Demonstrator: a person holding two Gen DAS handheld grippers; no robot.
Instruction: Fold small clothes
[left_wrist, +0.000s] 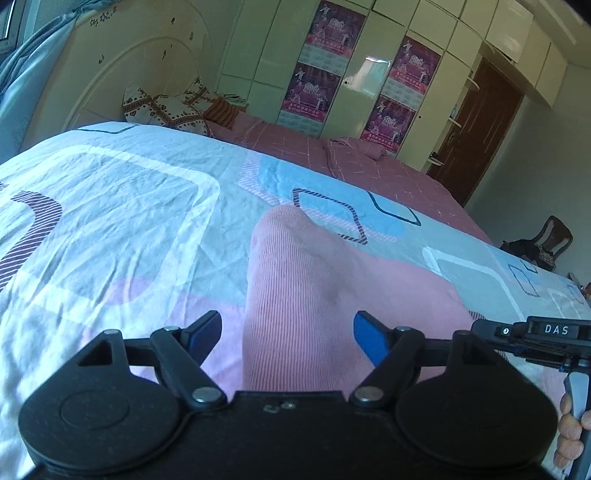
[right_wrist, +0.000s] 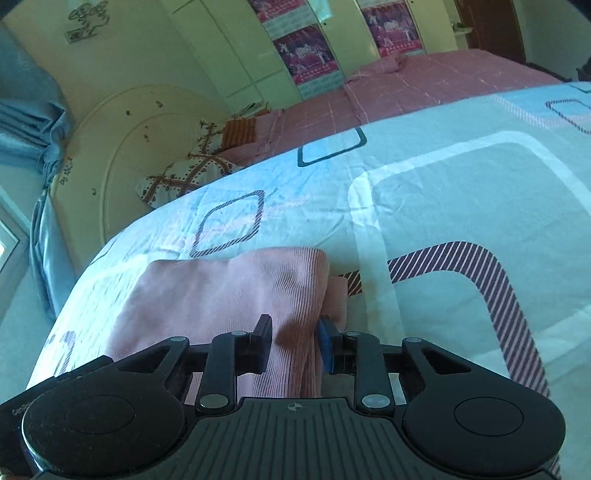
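Already the pink garment (right_wrist: 229, 295) lies doubled over on the bed (right_wrist: 443, 192), so folding looks partly done. Right gripper (right_wrist: 295, 341) pinches its near edge; left gripper (left_wrist: 288, 334) hangs wide open above the cloth.

Left gripper (left_wrist: 288, 332) wide open above pink garment (left_wrist: 314, 288) on patterned sheet (left_wrist: 129, 206); right gripper (left_wrist: 535, 339) at right edge, fingers (left_wrist: 570, 424) around its handle.
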